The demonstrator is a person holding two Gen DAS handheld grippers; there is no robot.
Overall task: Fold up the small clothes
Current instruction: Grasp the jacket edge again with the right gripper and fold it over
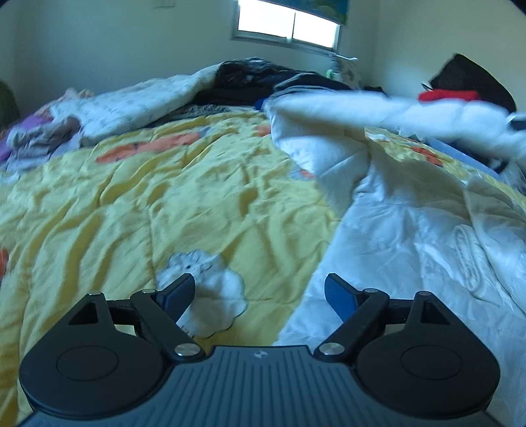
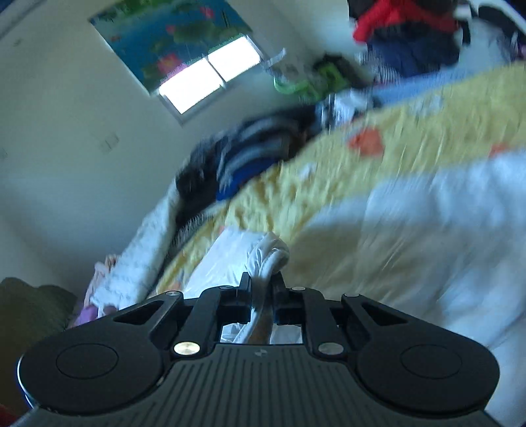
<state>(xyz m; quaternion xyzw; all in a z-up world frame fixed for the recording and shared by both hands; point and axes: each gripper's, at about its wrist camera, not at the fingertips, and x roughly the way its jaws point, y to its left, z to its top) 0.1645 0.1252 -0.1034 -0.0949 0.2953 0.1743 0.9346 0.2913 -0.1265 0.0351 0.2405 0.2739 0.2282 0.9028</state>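
A white garment [image 1: 394, 213] lies crumpled on the yellow quilt [image 1: 164, 197], spread over the bed's right half; one end is lifted and stretched toward the upper right. My left gripper [image 1: 259, 292] is open and empty, low over the quilt at the garment's left edge. My right gripper [image 2: 262, 282] is shut on a bunched edge of the white garment [image 2: 263, 259], holding it above the yellow quilt [image 2: 394, 157]. The right wrist view is tilted and blurred.
A pile of dark clothes [image 1: 263, 78] and a white blanket [image 1: 138, 101] lie at the bed's far side. Small clothes [image 1: 39, 134] are heaped at the left. Red and dark clothing [image 1: 460, 88] sits at the right. A window [image 1: 286, 26] is behind.
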